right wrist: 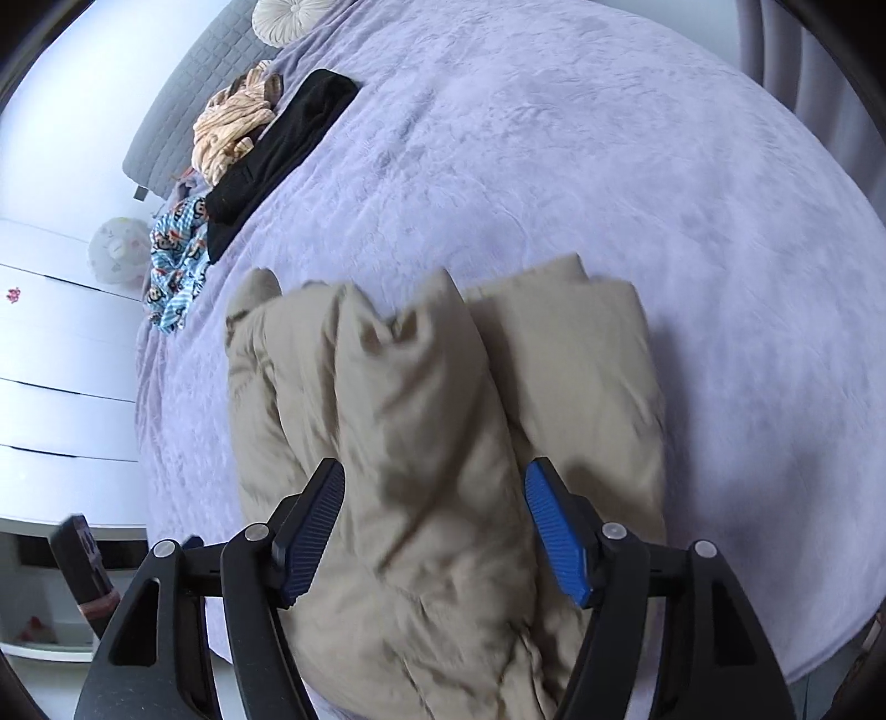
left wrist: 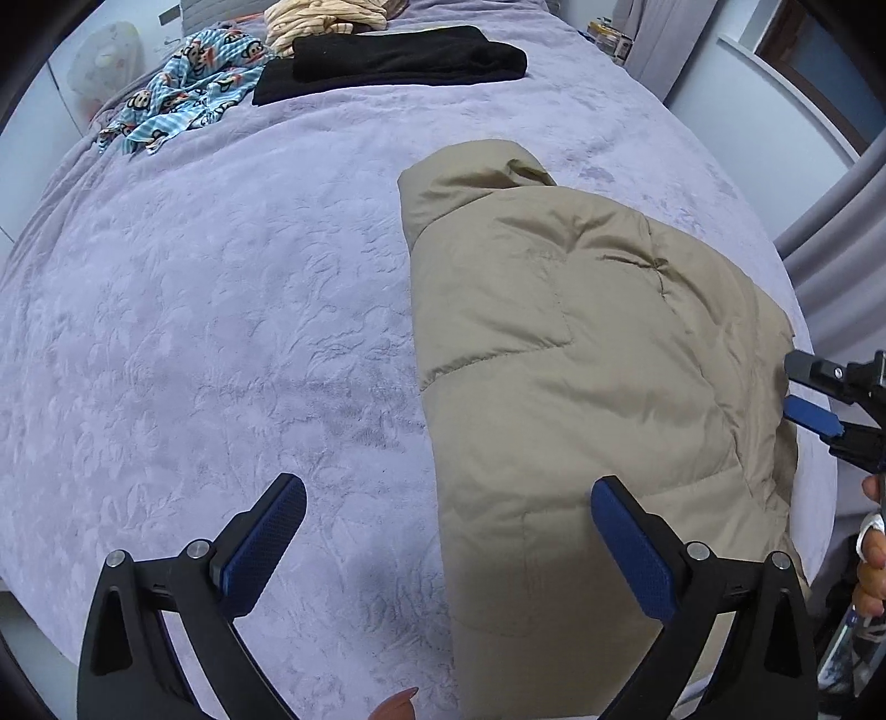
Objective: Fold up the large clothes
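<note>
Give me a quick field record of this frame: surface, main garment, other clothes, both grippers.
surface: bed with lavender cover
main garment: beige puffer jacket, partly folded, lying near the bed's edge
other clothes: black folded garment, blue monkey-print piece, striped cream piece, all at the far end of the bed
left gripper: open, above the jacket's left edge, nothing between the fingers
right gripper: open, fingers either side of a raised fold of the jacket, not closed on it

tan padded jacket [right wrist: 443,471]: motion-blurred in right wrist view; near end cut off by bottom edge. right gripper [left wrist: 797,387]: mostly cut off at left view's right edge.
</note>
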